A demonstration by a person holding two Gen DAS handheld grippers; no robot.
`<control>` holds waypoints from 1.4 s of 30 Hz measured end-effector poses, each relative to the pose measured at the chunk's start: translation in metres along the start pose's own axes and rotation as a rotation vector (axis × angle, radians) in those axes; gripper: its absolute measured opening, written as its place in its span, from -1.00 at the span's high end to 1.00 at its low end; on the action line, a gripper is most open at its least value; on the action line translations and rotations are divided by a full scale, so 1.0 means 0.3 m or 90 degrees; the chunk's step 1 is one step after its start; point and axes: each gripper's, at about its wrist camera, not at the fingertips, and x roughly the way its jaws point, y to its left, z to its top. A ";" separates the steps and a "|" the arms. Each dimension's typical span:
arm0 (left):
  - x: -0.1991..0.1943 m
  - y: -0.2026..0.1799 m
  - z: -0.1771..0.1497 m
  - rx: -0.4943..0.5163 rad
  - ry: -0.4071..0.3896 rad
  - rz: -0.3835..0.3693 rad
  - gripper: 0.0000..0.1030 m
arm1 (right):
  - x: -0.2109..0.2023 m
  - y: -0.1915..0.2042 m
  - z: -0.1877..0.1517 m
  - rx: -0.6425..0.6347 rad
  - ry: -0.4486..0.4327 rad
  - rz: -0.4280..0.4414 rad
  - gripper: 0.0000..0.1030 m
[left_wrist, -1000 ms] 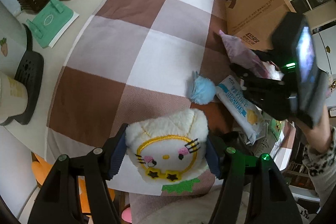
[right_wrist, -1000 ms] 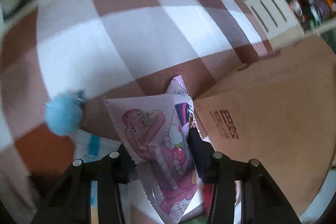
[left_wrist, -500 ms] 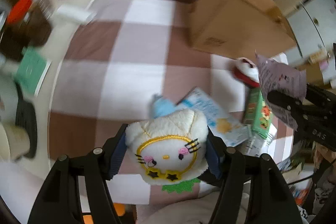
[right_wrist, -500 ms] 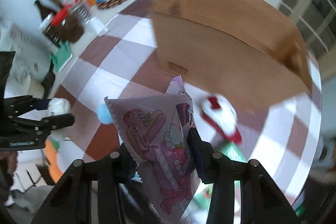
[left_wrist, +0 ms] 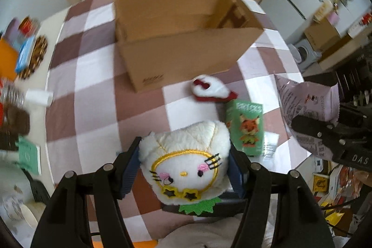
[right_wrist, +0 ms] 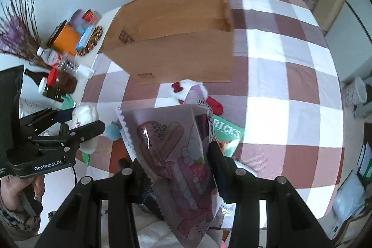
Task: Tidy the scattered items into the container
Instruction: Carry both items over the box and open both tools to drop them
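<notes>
Rising from the checked surface (left_wrist: 97, 108), both hand-held grippers, left (left_wrist: 183, 169) clamping the white plush cat toy (left_wrist: 186, 162) and right (right_wrist: 179, 166) clamping the pink snack packet (right_wrist: 176, 155), are now facing the open brown cardboard box (left_wrist: 181, 38), ready for dropping.

We saw the checkered table (left_wrist: 97, 108) carrying a cardboard box (left_wrist: 181, 62) at upper centre, with a red-white plush (left_wrist: 209, 91) and green packet (left_wrist: 246, 127) below it.

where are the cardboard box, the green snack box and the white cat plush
cardboard box (left_wrist: 176, 59), left wrist view, on its near outer wall
green snack box (left_wrist: 246, 127), left wrist view, on the printed front face
white cat plush (left_wrist: 186, 162), left wrist view, on its embroidered face
</notes>
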 end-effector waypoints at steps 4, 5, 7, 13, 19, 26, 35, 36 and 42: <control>-0.020 -0.044 0.043 0.022 -0.010 0.008 -0.29 | -0.015 -0.037 -0.006 0.023 -0.004 0.014 0.14; -0.024 -0.050 0.053 0.025 -0.013 0.010 -0.29 | -0.017 -0.044 -0.005 0.027 -0.005 0.017 0.14; -0.032 -0.065 0.077 0.031 -0.019 0.015 -0.29 | -0.025 -0.051 0.002 0.029 -0.007 0.024 0.14; -0.059 -0.074 0.140 0.033 -0.039 0.030 -0.29 | -0.040 -0.043 0.051 0.010 -0.016 0.034 0.13; -0.093 -0.058 0.205 0.030 -0.063 0.043 -0.29 | -0.044 -0.018 0.121 -0.015 -0.022 0.047 0.13; -0.114 -0.026 0.271 0.018 -0.081 0.049 -0.29 | -0.051 0.005 0.205 -0.030 -0.028 0.056 0.13; -0.130 0.018 0.362 0.008 -0.103 0.050 -0.29 | -0.076 0.029 0.341 -0.043 -0.051 0.068 0.13; -0.132 0.025 0.375 0.006 -0.105 0.050 -0.29 | -0.079 0.031 0.362 -0.044 -0.056 0.069 0.13; -0.120 0.072 0.464 -0.009 -0.119 0.045 -0.29 | -0.070 0.028 0.476 -0.024 -0.076 0.079 0.13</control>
